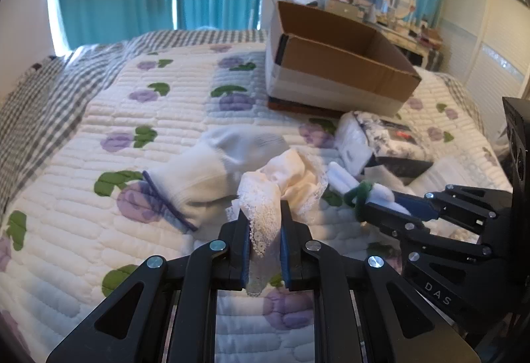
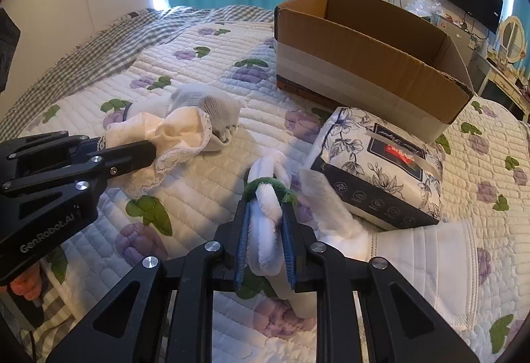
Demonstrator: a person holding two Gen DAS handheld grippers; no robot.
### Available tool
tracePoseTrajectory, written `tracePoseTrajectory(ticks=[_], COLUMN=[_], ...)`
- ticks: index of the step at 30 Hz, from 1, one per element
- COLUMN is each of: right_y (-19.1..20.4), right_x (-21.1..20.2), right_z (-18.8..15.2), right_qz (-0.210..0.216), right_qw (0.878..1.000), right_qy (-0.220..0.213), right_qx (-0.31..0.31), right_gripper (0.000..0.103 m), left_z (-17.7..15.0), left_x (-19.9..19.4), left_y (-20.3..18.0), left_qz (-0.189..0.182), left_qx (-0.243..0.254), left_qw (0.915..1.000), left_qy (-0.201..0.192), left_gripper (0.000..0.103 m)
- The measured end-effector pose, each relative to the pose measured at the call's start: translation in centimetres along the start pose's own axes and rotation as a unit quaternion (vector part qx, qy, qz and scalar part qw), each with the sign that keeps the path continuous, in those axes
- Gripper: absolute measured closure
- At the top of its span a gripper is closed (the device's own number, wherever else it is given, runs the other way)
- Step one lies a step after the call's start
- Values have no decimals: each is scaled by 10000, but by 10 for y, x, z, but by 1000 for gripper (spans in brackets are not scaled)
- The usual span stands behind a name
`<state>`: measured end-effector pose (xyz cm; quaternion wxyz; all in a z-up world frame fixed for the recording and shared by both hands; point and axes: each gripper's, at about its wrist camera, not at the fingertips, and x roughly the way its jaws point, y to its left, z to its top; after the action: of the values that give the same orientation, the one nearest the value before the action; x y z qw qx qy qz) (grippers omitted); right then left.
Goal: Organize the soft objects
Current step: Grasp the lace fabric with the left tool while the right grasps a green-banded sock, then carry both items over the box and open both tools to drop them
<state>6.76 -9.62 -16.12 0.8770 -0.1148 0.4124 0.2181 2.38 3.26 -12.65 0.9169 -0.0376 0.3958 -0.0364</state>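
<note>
Left gripper: clenched on the lace cloth, left of and nearer than the box.
Right gripper: clenched on the fluffy toy, nearer than the box.
Box from both: ahead, open-topped, long axis running rightward.
Nearer hand: right, probably.

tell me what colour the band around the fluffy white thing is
Dark green band, clearest in the right wrist view.
</note>
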Motion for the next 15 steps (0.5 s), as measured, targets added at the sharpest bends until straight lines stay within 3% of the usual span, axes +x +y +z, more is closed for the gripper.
tracePoseTrajectory(ticks=[4, 10, 15], right_y=[-6, -14, -23], right_x=[-12, -52, -89], right_z=[-2, 1, 12], right_qz=[-46, 226, 405], right_qw=[9998, 9977, 9941], right_qy=[-130, -554, -912], right_qx=[122, 327, 427], right_gripper=[89, 90, 90], left_z=[1, 5, 16], left_x=[-2, -20, -41], left_y=[-4, -18, -33], left_qz=[42, 228, 176], left_qx=[59, 215, 316], left_qw=[10000, 9994, 9986], left_qy=[-35, -171, -391], left_gripper=[89, 89, 89])
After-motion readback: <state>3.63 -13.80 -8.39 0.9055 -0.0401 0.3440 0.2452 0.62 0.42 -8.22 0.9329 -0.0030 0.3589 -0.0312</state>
